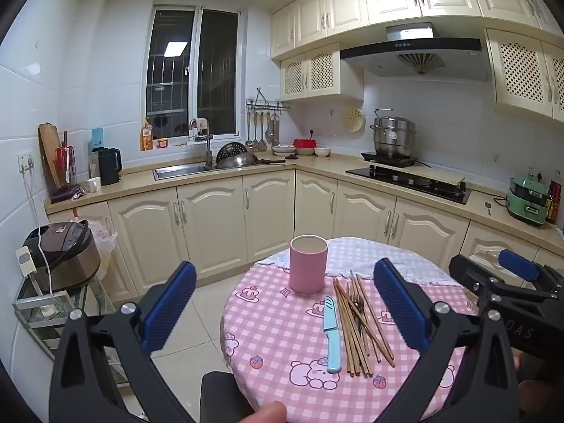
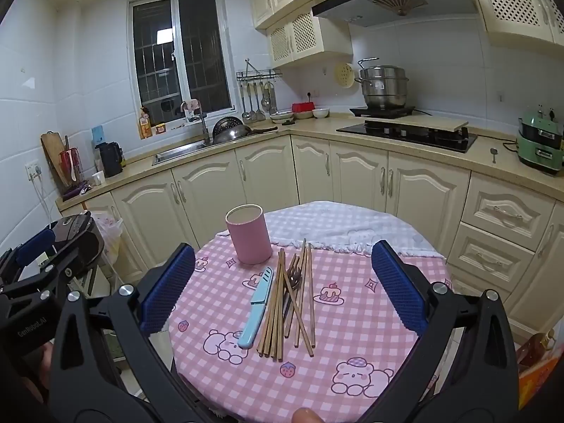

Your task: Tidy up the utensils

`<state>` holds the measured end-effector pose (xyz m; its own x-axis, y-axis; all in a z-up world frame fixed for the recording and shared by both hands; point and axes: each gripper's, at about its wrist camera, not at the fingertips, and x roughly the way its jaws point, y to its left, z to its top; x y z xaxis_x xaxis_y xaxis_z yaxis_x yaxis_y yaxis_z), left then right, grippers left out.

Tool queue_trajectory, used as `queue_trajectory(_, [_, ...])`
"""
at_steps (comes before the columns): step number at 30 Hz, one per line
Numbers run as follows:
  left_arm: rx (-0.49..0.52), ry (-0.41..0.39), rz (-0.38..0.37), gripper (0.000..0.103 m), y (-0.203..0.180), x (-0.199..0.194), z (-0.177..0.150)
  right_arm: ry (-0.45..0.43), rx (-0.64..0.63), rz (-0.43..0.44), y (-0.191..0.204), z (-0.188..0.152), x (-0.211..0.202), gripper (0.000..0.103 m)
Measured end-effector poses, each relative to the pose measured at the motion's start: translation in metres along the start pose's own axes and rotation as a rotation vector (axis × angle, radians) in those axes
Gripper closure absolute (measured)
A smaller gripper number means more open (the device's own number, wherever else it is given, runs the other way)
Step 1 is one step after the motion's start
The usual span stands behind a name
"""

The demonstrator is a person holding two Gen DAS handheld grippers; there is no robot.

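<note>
A pink cylindrical holder [image 1: 308, 263] [image 2: 249, 233] stands upright and empty on the round table with a pink checked cloth [image 1: 275, 335] [image 2: 359, 320]. In front of it lie a light-blue sheathed knife [image 1: 331, 335] [image 2: 257, 307], a pile of several wooden chopsticks [image 1: 359, 328] [image 2: 282, 312] and a metal spoon or fork [image 1: 357, 305] [image 2: 295, 276] among them. My left gripper [image 1: 285, 303] is open and empty, above the table's near left. My right gripper [image 2: 282, 289] is open and empty, above the utensils; it also shows in the left wrist view [image 1: 511, 278].
An L-shaped kitchen counter [image 1: 317, 165] runs behind the table with a sink [image 1: 183, 171], a stove [image 1: 409, 179] and a steel pot [image 1: 393, 137]. A rice cooker [image 1: 61, 253] sits on a low rack at the left. A white towel [image 2: 345, 229] covers the table's far side.
</note>
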<state>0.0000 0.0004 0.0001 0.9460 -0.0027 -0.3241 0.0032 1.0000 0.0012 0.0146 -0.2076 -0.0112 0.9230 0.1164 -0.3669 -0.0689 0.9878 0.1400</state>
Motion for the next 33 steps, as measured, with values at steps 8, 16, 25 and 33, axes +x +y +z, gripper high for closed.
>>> queue_trajectory(8, [0.006,-0.006,-0.007,0.004,-0.001,0.000,0.006,-0.012,-0.007,0.004,0.004,0.014,0.001,0.005])
queue_trajectory(16, [0.000,-0.035,-0.011,0.004,0.002,0.007,0.016,-0.052,-0.027,-0.005,0.008,0.031,0.001,0.005])
queue_trajectory(25, [0.001,-0.055,-0.011,0.004,0.004,0.007,0.017,-0.068,-0.035,-0.007,0.008,0.035,0.001,0.005])
queue_trajectory(33, [0.012,-0.052,-0.021,0.004,0.000,0.011,0.019,-0.070,-0.039,-0.014,0.009,0.034,0.001,0.005])
